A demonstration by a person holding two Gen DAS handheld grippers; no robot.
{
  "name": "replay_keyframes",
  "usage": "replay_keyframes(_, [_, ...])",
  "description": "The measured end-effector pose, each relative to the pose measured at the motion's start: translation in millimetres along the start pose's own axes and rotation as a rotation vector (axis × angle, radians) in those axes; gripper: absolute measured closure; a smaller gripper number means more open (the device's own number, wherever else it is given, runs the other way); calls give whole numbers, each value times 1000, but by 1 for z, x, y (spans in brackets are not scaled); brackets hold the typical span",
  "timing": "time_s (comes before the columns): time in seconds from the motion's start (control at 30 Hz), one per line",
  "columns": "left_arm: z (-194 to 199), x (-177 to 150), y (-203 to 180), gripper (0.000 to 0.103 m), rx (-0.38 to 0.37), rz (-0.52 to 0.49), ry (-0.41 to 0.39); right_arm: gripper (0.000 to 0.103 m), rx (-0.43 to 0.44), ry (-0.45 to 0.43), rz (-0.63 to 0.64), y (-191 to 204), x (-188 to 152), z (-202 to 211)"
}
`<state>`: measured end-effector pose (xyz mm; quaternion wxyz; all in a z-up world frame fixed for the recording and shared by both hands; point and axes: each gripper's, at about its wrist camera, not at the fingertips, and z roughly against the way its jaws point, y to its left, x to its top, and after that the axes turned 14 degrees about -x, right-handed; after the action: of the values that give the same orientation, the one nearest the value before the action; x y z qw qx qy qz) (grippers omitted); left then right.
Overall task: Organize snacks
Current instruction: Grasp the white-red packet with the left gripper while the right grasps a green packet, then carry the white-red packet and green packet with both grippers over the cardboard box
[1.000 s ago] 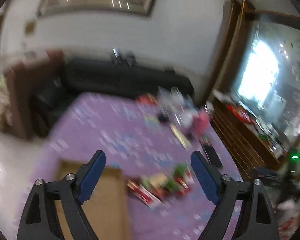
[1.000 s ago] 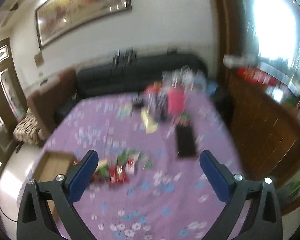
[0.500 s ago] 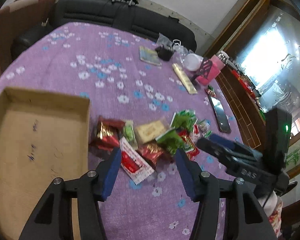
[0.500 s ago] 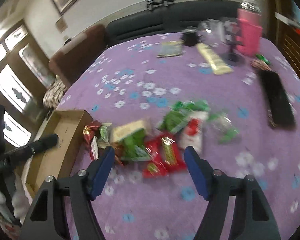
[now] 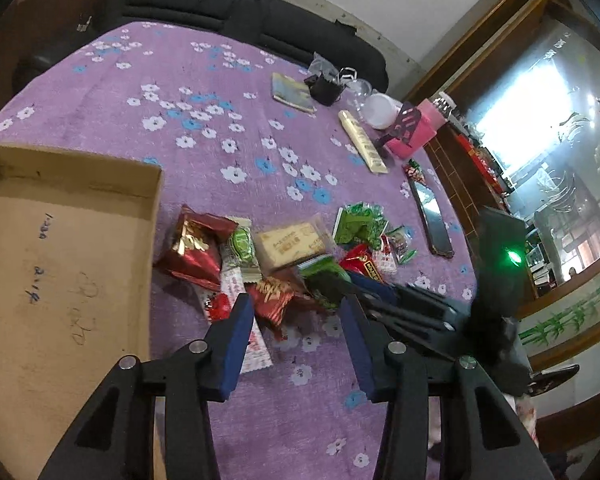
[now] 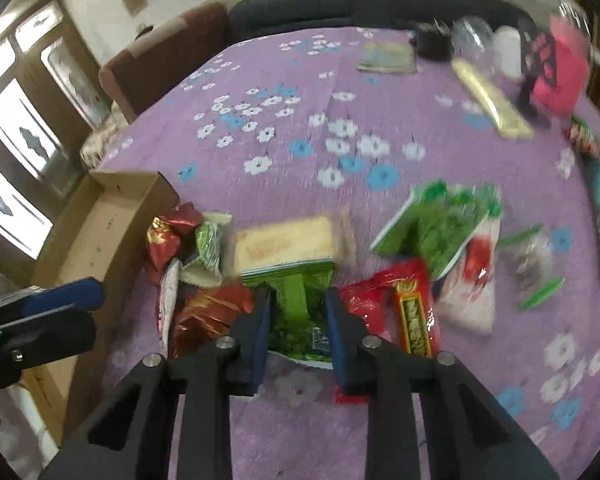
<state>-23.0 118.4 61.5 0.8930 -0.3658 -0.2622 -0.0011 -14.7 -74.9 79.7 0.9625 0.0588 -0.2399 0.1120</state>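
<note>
A pile of snack packets lies on the purple flowered tablecloth (image 5: 204, 92), just right of an empty cardboard box (image 5: 60, 260) (image 6: 112, 216). My left gripper (image 5: 296, 314) hovers low over the pile's near edge. Its jaws are closing, with a red packet (image 5: 272, 296) lying between the tips and no pad pressing on it. My right gripper (image 6: 298, 306) is down on the pile with its jaws closing. A green snack packet (image 6: 296, 312) fills the narrow gap between its pads. In the left wrist view the right gripper (image 5: 364, 286) reaches in from the right onto that green packet (image 5: 324, 278).
A beige packet (image 5: 292, 240), a dark red foil packet (image 5: 196, 244) and more green packets (image 5: 360, 224) make up the pile. Farther back are a black phone (image 5: 432, 220), a long yellow box (image 5: 364, 144), a pink box (image 5: 416, 128) and a booklet (image 5: 292, 92). A black sofa (image 5: 240, 16) borders the far edge.
Both grippers have dropped from a high, level view down onto the snack pile. Both pairs of jaws have narrowed, the right one from wide open to closed around the green packet.
</note>
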Motion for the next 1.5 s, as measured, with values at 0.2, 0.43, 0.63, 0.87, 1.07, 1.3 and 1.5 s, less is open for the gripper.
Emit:
replay_keyframes(0.2, [-21, -3, 1, 60, 150, -42, 29, 86, 63, -66, -113, -25, -26, 29])
replay_keyframes(0.43, [-36, -13, 5, 70, 241, -67, 59, 90, 151, -110, -142, -36, -41, 33])
replay_keyframes(0.63, [-38, -20, 13, 64, 335, -136, 76, 65, 139, -122, -142, -39, -46, 30])
replay_keyframes(0.87, [-50, -29, 1, 77, 390, -224, 96, 62, 58, -140, -52, -20, -50, 27])
replay_keyframes(1.07, [-39, -34, -6, 78, 340, -221, 53, 75, 28, -137, -16, -12, -55, 18])
replay_keyframes(1.3, [1, -44, -22, 78, 253, -203, -27, 80, 51, -123, -76, -20, -58, 23])
replay_keyframes(1.5, [54, -57, -16, 78, 213, -167, -118, 79, 49, -136, -139, -30, -78, 54])
